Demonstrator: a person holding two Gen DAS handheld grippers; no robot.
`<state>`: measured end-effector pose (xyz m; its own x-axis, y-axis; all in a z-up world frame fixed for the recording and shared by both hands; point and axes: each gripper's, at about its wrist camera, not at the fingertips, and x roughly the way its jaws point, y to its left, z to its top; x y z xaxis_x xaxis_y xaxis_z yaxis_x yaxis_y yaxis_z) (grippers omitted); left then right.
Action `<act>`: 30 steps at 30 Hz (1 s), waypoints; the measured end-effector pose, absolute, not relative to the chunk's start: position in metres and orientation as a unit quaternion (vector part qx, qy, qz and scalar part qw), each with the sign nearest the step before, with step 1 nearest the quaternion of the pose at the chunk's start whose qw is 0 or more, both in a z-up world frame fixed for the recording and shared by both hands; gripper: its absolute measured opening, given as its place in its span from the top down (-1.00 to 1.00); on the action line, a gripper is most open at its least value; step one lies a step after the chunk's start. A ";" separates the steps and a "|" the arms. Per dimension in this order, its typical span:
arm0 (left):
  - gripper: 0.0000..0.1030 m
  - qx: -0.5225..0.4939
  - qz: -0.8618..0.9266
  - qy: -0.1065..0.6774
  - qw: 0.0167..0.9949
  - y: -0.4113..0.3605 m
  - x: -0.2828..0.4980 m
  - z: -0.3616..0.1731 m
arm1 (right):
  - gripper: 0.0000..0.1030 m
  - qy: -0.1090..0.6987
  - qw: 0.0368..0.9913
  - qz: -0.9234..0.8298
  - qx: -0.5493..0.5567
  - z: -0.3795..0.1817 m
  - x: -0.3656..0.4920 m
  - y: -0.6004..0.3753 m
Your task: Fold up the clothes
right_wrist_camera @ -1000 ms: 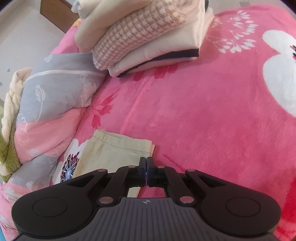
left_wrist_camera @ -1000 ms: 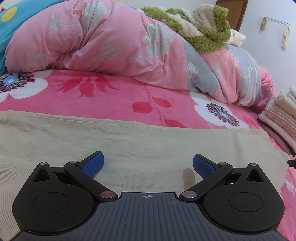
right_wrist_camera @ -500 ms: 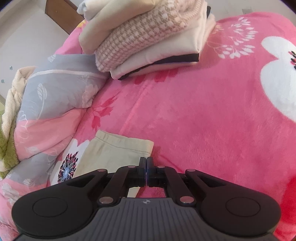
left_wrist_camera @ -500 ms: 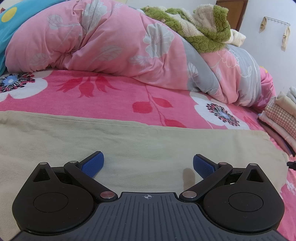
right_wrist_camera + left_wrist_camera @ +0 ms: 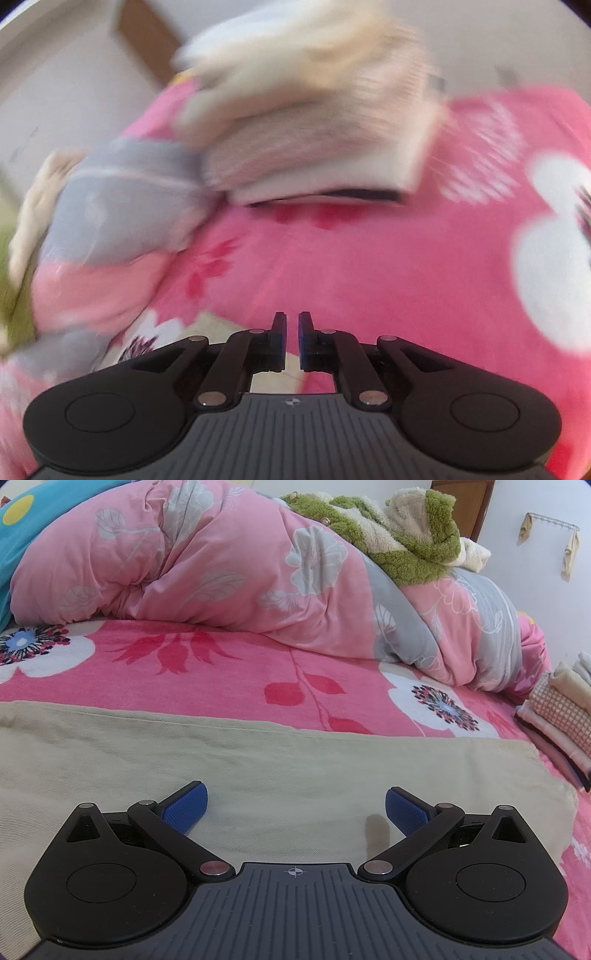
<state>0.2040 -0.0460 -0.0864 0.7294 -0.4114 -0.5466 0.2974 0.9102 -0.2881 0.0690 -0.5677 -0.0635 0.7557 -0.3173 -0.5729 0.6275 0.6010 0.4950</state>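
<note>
I count one beige garment [image 5: 258, 768] across the lower frame, one quilt [image 5: 258, 583] across the top, one fleece [image 5: 406, 546] at upper right, one folded stack [image 5: 561, 709] at right, and my two tongs.

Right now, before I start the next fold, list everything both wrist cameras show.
cloth: one, beige, flat on the blanket under the left claw
blanket: one, bright pink with flowers, covers the bed
quilt: one, pale pink and grey, bunched along the far side
fleece: one, green and cream, on top of the quilt
stack: one pile of folded cream and checked clothes, on the blanket at the right end
rack: one, on the white wall, items hanging
door: brown, behind the fleece
left claw: open wide over the cloth
right claw: jaws opening, nothing between them
</note>
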 end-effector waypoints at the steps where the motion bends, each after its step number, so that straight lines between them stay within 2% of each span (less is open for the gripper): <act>1: -1.00 -0.090 -0.191 0.314 0.926 -0.046 0.204 -0.086 | 0.85 0.233 0.876 -0.255 0.335 -0.060 0.084 -0.563; 3: -1.00 -0.090 -0.191 0.314 0.926 -0.046 0.204 -0.086 | 0.77 0.262 0.891 -0.221 0.297 -0.055 0.114 -0.555; 10: -1.00 -0.091 -0.192 0.314 0.926 -0.047 0.203 -0.087 | 0.77 0.401 0.869 -0.165 0.239 -0.091 0.222 -0.544; 12: -1.00 -0.091 -0.192 0.314 0.926 -0.047 0.203 -0.087 | 0.96 0.417 0.862 -0.170 0.231 -0.105 0.245 -0.553; 17: -1.00 -0.091 -0.192 0.314 0.925 -0.046 0.204 -0.087 | 1.00 0.424 0.854 -0.162 0.255 -0.103 0.263 -0.566; 24: -1.00 -0.092 -0.192 0.313 0.926 -0.046 0.204 -0.087 | 0.98 0.390 0.870 -0.161 0.257 -0.081 0.244 -0.550; 30: -1.00 -0.093 -0.192 0.313 0.925 -0.046 0.204 -0.087 | 1.00 0.402 0.857 -0.181 0.266 -0.101 0.262 -0.556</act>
